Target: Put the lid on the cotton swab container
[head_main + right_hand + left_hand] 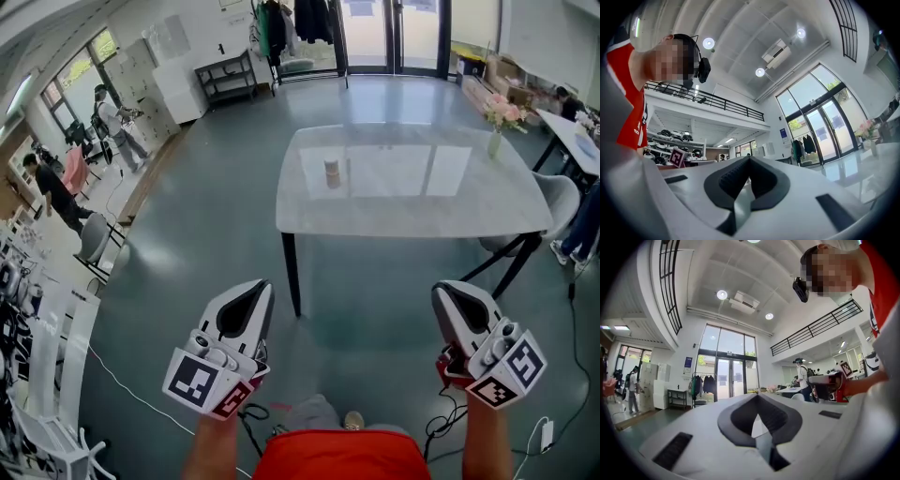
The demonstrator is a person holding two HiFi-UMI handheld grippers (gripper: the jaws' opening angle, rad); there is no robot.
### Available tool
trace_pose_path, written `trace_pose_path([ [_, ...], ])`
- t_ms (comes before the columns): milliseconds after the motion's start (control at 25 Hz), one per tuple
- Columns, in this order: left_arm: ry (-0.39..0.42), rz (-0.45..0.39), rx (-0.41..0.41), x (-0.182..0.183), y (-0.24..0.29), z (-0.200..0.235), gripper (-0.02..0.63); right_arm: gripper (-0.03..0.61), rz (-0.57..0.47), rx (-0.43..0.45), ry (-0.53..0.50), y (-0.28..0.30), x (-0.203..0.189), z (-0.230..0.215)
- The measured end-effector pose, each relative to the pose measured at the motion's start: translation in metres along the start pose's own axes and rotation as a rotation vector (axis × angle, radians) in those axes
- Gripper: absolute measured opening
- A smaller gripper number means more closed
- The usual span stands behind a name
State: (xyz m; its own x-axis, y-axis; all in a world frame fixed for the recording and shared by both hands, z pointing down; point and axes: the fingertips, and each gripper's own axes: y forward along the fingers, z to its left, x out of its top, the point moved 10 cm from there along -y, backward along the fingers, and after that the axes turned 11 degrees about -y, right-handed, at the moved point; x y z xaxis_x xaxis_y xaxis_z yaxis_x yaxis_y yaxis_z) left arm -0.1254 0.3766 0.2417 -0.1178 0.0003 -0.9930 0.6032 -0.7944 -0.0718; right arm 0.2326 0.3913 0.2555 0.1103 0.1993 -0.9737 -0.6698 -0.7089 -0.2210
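A small cylindrical container (331, 172), the cotton swab container as far as I can tell, stands on the white marble table (412, 202), left of its middle. I cannot make out a separate lid from here. My left gripper (247, 296) is held low, close to my body and well short of the table, with its jaws shut and nothing between them. My right gripper (458, 298) is level with it on the other side, also shut and empty. In the left gripper view the left gripper (757, 397) points up into the room, as the right gripper (749, 160) does in the right gripper view.
A vase of pink flowers (500, 120) stands at the table's far right corner. A grey chair (562, 199) sits at the table's right side. Cables (445, 422) trail on the floor by my feet. People (56, 192) and white racks (47, 375) are at the left.
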Motion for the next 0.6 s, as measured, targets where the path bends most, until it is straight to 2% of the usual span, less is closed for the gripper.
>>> trace_pose_path([
  [320,0.006,0.002,0.004,-0.018,0.048,0.055,0.015,-0.005,0.029,0.013,-0.018,0.069,-0.039,-0.044],
  [600,0.032,0.014,-0.042,-0.023,0.126,0.119,0.015,-0.005,0.077,-0.012,-0.046,0.14,-0.057,-0.1],
])
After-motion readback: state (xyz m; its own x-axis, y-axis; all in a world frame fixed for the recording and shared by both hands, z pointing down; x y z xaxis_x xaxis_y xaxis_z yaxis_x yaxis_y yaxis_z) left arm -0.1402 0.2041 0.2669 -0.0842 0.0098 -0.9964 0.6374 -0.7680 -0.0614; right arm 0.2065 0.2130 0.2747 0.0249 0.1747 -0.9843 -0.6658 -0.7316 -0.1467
